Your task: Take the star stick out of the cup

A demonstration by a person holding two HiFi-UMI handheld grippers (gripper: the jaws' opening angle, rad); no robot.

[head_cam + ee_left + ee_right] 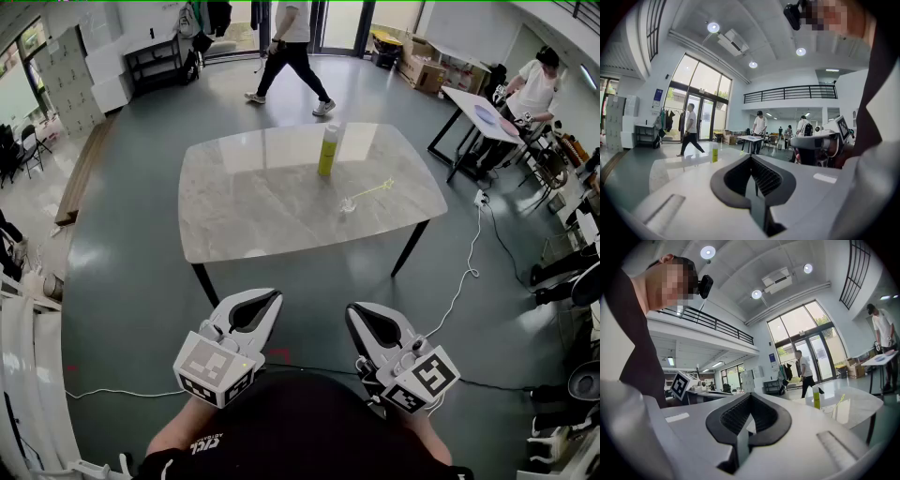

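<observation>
Two hand-held grippers sit low in the head view, close to the person's body. The left gripper [265, 300] has its jaws pressed together with nothing between them. The right gripper [358, 313] is likewise fully closed and empty. Both point roughly level, out toward a table.

A stretch of bare grey floor separates the grippers from the table [234, 230], so neither is anywhere near the task's things yet. The table is a pale marble-look slab on dark legs, with its near edge facing the person.

The cup [348, 204], small and clear, stands right of the table's middle, closer to the right edge than to the left. The star stick [371, 192] rests in it. The stick is thin and yellow-green. Its long axis leans up out of the cup toward the table's right edge, with the star at the upper end.

The cup lies ahead and slightly right, almost in line with the right gripper, so that gripper looks the nearer one for the reach.

A yellow-green bottle [328, 150] stands beyond the cup, toward the far edge and a little left, clearly apart from it. The tabletop around the cup is otherwise bare, leaving open room to approach from the near edge or the right. A white cable [466, 272] trails over the floor by the table's right near corner.
</observation>
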